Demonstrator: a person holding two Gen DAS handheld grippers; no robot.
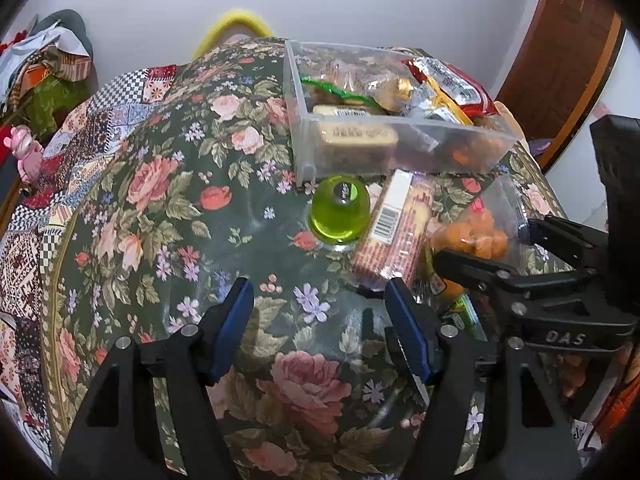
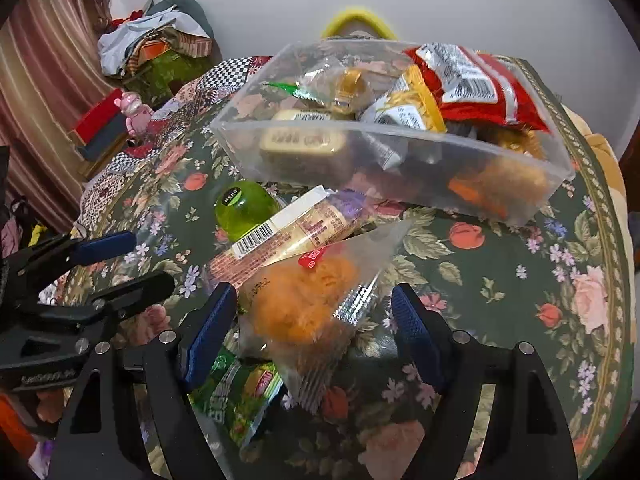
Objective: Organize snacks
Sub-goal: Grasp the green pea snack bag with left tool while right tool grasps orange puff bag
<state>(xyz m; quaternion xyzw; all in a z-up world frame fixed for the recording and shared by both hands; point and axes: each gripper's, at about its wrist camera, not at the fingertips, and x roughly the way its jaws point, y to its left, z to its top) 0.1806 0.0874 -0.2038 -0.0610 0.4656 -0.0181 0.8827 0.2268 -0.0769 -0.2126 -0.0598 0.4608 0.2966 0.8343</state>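
Note:
A clear plastic bin (image 1: 304, 136) (image 2: 240, 148) at the table's far side holds several wrapped snacks. In front of it lie a green jelly cup (image 1: 340, 210) (image 2: 244, 206), a long biscuit pack (image 1: 394, 226) (image 2: 288, 232), a clear bag of orange puffs (image 2: 300, 304) (image 1: 476, 236) and a green packet (image 2: 236, 396). My right gripper (image 2: 314, 312) (image 1: 484, 240) is open, with its jaws on either side of the orange puff bag. My left gripper (image 1: 320, 300) (image 2: 132, 260) is open and empty over the cloth, just short of the biscuit pack.
The round table has a floral cloth (image 1: 168, 200) (image 2: 520, 272). A patchwork cloth (image 1: 80, 128), a pink figurine (image 1: 24, 152) (image 2: 136, 114) and a clothes pile (image 2: 156, 44) lie to the left. A wooden door (image 1: 560, 60) stands at right.

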